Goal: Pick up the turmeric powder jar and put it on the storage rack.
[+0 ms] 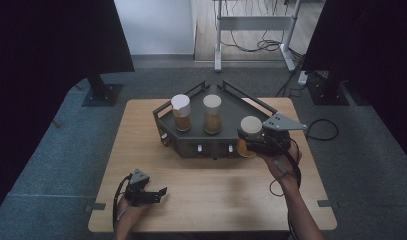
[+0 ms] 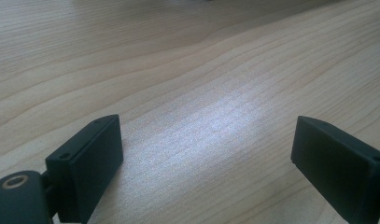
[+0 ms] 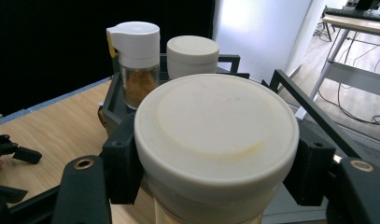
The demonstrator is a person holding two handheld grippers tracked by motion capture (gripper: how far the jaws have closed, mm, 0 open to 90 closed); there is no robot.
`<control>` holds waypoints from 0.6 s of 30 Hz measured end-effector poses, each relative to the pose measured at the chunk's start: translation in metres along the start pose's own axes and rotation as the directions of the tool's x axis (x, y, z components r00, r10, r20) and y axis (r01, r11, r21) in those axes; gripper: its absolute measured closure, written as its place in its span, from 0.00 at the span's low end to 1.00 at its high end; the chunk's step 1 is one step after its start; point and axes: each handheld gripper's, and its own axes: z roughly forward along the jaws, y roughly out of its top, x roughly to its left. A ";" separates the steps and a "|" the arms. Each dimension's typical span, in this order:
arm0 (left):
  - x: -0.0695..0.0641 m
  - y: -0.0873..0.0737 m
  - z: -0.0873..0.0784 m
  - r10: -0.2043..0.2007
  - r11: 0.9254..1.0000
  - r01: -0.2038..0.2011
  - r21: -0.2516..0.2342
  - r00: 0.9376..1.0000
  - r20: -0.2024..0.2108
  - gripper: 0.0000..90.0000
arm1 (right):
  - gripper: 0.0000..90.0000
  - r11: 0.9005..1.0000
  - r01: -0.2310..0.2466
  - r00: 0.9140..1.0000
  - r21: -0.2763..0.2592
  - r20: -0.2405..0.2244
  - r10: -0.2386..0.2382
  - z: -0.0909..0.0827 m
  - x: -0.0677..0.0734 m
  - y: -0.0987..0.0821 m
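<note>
Gripping a white-lidded jar [image 1: 250,131] just below its lid, the right gripper [image 1: 251,145] has its jaws pressed against both sides of it, at about 3 o'clock on the wooden table [image 1: 211,200]. The jar holds something amber; it sits at the right front corner of a dark angular tray [image 1: 231,100], though I cannot tell whether it rests there or is lifted. Two more jars stand inside the tray: one with a flip-top lid [image 1: 181,112] at 11 o'clock of the held jar, one with a round cap [image 1: 212,114] beside it. The left gripper [image 1: 158,195] lies at 7 o'clock, jaws spread wide over bare wood.
</note>
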 end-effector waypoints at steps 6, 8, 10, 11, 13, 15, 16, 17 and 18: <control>0.001 0.000 0.000 -0.005 1.000 0.005 -0.001 1.000 0.003 0.09 | 0.37 1.000 -0.002 1.000 0.000 0.004 0.002 0.002 -0.002 0.003; 0.000 0.000 0.000 0.000 1.000 0.000 0.001 1.000 -0.002 0.10 | 0.37 1.000 -0.003 1.000 0.000 0.005 0.003 0.003 -0.003 0.004; -0.002 0.000 0.000 0.006 1.000 -0.006 0.003 1.000 -0.006 0.10 | 0.37 1.000 -0.006 1.000 -0.001 0.008 0.006 0.003 -0.004 0.005; -0.002 0.001 0.000 0.008 1.000 -0.008 0.004 1.000 -0.008 0.10 | 0.37 1.000 -0.007 1.000 -0.002 0.009 0.007 0.003 -0.004 0.005; -0.003 0.001 0.001 0.010 1.000 -0.010 0.005 1.000 -0.011 0.10 | 0.37 1.000 -0.010 1.000 -0.001 0.011 0.010 0.004 -0.006 0.006; -0.004 0.001 0.001 0.017 1.000 -0.017 0.008 1.000 -0.016 0.10 | 0.37 1.000 -0.010 1.000 -0.002 0.017 0.010 0.004 -0.007 0.007; -0.005 0.002 0.001 0.022 1.000 -0.022 0.012 1.000 -0.020 0.10 | 0.37 1.000 -0.011 1.000 -0.002 0.019 0.011 0.005 -0.007 0.007; -0.006 0.002 0.001 0.028 1.000 -0.028 0.014 0.999 -0.024 0.10 | 0.37 1.000 -0.012 1.000 -0.003 0.020 0.012 0.005 -0.008 0.008; -0.008 0.003 0.001 0.032 0.999 -0.032 0.015 0.999 -0.029 0.10 | 0.37 1.000 -0.013 1.000 -0.004 0.022 0.013 0.005 -0.009 0.008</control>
